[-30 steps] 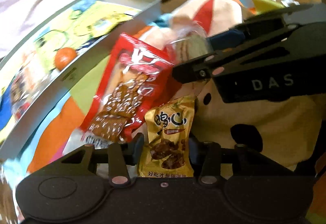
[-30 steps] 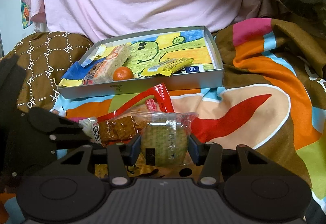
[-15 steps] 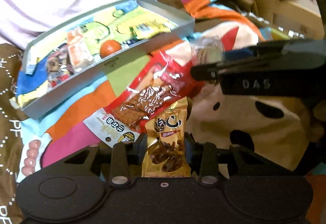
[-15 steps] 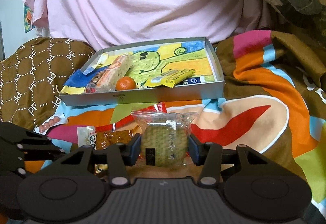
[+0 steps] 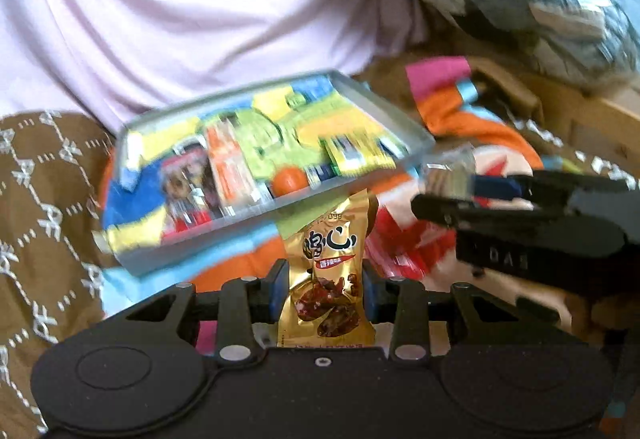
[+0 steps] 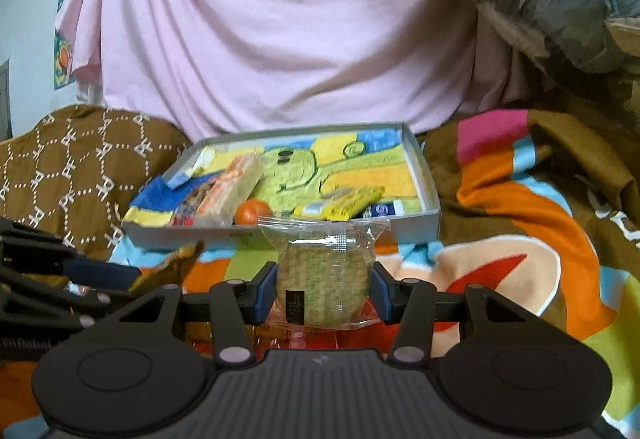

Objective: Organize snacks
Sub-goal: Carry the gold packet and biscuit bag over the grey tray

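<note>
Patchwork blanket (image 6: 520, 207); left gripper (image 5: 325, 291) clamps gold packet (image 5: 326, 279); right gripper (image 6: 325, 293) clamps clear-wrapped cake (image 6: 322, 279); "DAS" lettering.

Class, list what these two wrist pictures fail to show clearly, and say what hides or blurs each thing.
- Left wrist view: snacks in the tray are smeared by motion blur.
- Left wrist view: gold packet, bottom edge hidden behind the left gripper.
- Right wrist view: biscuit packet in the right gripper covers the red packet below.
</note>
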The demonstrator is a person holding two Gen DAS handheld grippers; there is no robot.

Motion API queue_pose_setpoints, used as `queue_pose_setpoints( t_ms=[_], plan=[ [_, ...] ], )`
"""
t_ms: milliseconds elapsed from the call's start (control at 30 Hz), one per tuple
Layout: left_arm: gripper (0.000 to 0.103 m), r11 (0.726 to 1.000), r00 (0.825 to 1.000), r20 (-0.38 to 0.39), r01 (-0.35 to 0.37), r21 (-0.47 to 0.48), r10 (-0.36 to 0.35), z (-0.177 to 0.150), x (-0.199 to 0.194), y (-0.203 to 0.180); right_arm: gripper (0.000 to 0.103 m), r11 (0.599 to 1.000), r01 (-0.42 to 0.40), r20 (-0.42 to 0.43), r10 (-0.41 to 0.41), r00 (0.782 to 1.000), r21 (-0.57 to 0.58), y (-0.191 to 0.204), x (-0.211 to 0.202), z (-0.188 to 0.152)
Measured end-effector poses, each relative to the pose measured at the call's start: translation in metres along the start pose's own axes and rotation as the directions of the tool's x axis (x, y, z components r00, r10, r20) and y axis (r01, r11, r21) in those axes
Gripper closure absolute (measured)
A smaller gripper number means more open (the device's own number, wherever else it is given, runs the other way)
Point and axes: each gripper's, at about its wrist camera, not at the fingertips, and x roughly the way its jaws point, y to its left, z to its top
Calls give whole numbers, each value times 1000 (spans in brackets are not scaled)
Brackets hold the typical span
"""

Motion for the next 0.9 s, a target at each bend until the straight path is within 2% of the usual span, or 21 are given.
queue_pose_setpoints(
  t_ms=[100, 233, 367, 633, 900],
  plan=[
    [64, 999, 998, 44, -39, -14, 40, 17, 4, 6, 50, 1000, 0, 64, -2, 998, 21, 2, 3, 6],
    [64, 992, 988, 104, -108, -64, 114, 40, 18, 16, 50, 999, 35, 168, -32, 985, -15, 10, 14, 16],
    [64, 978, 977, 130, -151, -144, 170, 66, 44, 25, 49, 998, 52, 212, -58, 976, 33, 6, 35, 29],
    [64, 973, 978, 116, -154, -171, 175, 96, 103, 23, 49, 993, 99, 205, -109, 973, 62, -16, 64, 36],
    [63, 971, 982, 69, -158, -179, 173, 98, 141, 23, 49, 991, 126, 165, -134, 977, 54, -26, 84, 32]
  ],
)
